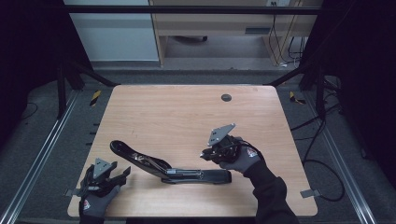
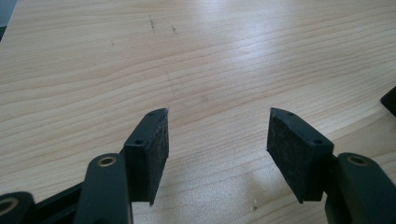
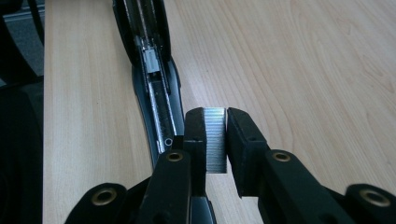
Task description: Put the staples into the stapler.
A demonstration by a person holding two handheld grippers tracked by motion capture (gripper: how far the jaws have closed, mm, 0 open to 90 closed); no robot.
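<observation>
Over opened stapler (image 3: 154, 70), R claw (image 3: 215, 140) grips staple strip (image 3: 215, 140), lower end hidden; L claw (image 2: 217, 144) released.

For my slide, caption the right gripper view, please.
Right hand-held gripper pinches a staple strip beside the opened stapler.

1. The wooden table (image 1: 187, 112) filled the middle of the frame, pale grain, with a small dark round grommet (image 1: 226, 97) near its far edge.
2. Grey carpet (image 1: 56, 154) lay all round it, and metal rails (image 1: 37, 154) ran down both sides.
3. Up top stood a light wooden desk (image 1: 224, 23).
4. Cables (image 1: 322, 158) trailed at right.
5. Both upper corners sat in darkness.
</observation>
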